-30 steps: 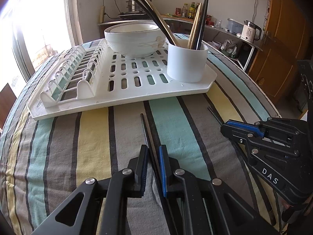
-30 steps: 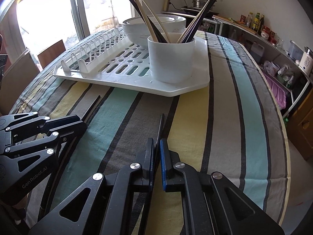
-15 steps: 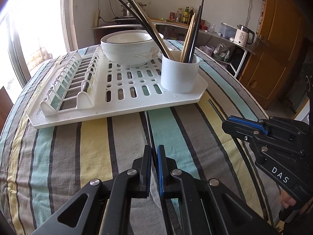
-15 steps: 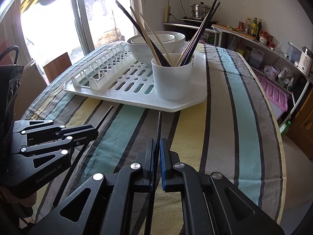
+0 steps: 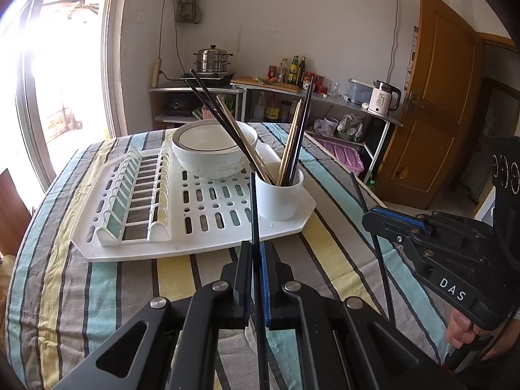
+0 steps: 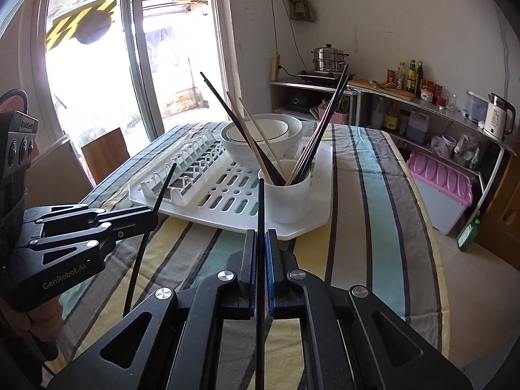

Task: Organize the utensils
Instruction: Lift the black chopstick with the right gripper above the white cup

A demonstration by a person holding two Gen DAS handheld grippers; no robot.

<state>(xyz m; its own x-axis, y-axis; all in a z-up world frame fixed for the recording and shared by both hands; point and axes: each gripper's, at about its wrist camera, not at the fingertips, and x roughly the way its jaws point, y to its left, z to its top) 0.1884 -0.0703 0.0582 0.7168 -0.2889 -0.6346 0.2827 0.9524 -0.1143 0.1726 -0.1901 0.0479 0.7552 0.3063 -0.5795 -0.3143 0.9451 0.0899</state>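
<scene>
My left gripper [image 5: 256,247] is shut on a black chopstick [image 5: 254,208] and holds it off the striped cloth, its tip pointing toward the white cup [image 5: 279,195]. In the right wrist view my right gripper [image 6: 261,237] is shut on a second black chopstick [image 6: 261,204], likewise raised and aimed at the cup [image 6: 287,195]. Several dark and pale chopsticks stand in the cup, which sits on the near right corner of a white drying rack [image 5: 195,237]. Each gripper shows in the other's view: the right gripper [image 5: 370,219] and the left gripper [image 6: 152,219].
A white bowl [image 5: 211,152] sits at the back of the rack, behind the cup. The round table has a striped cloth [image 5: 113,292]. Beyond it are shelves with bottles and a kettle [image 5: 383,97], a pink bin [image 6: 438,178], a wooden door and a bright window.
Both grippers have risen, each lifting its chopstick off the cloth. The left gripper's jaws closed fully on its chopstick. Rack and cup now look farther and lower.
</scene>
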